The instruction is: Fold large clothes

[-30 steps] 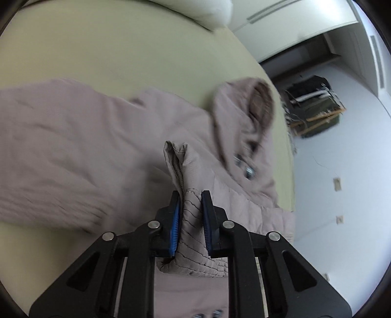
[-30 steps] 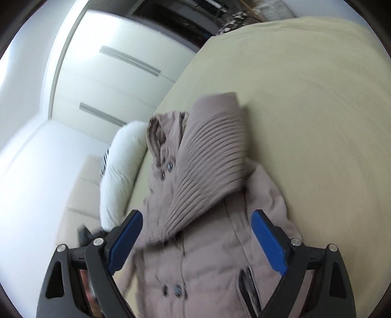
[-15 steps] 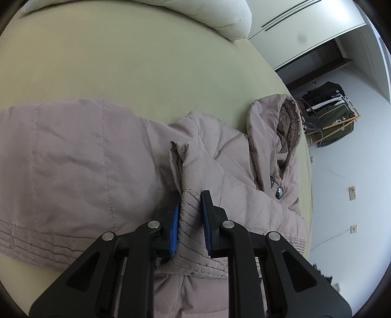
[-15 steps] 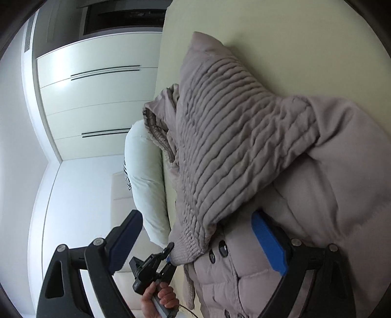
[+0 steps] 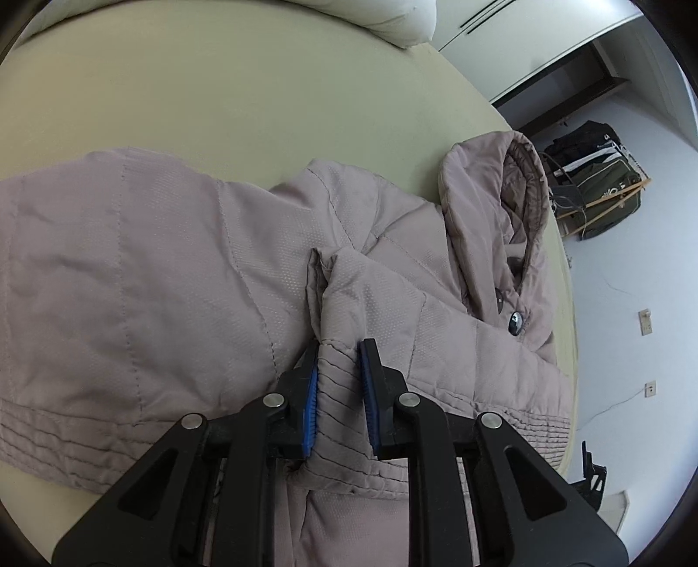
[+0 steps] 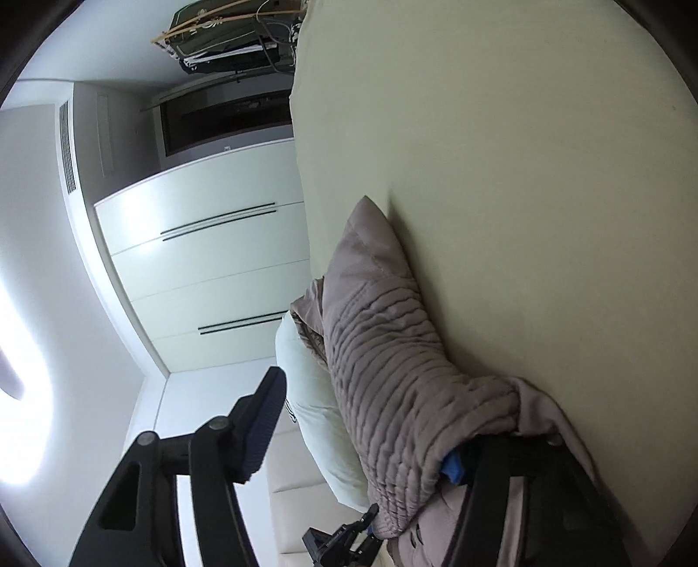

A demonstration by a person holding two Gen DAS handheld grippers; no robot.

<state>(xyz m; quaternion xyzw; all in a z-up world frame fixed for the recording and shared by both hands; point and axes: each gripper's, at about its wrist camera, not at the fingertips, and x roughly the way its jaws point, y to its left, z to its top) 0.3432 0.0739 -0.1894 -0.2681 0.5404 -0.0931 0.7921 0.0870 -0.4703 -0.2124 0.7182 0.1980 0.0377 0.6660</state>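
A large mauve quilted coat lies spread on the pale green bed, its hood to the right. My left gripper is shut on a ribbed fold of the coat's hem, low over the garment. In the right wrist view the ribbed sleeve of the coat drapes over my right gripper. That gripper's jaws stand wide apart; the left finger is bare, and the right one is under the cloth, only a blue pad tip showing.
A white pillow lies at the bed's far edge and also shows in the right wrist view. White wardrobe doors stand beyond. A rack with dark bags stands off the bed's right side.
The left gripper kept its hold on the hem and settled with the coat now flat. The right gripper tilted and pushed in under the ribbed sleeve, which now covers its right finger.
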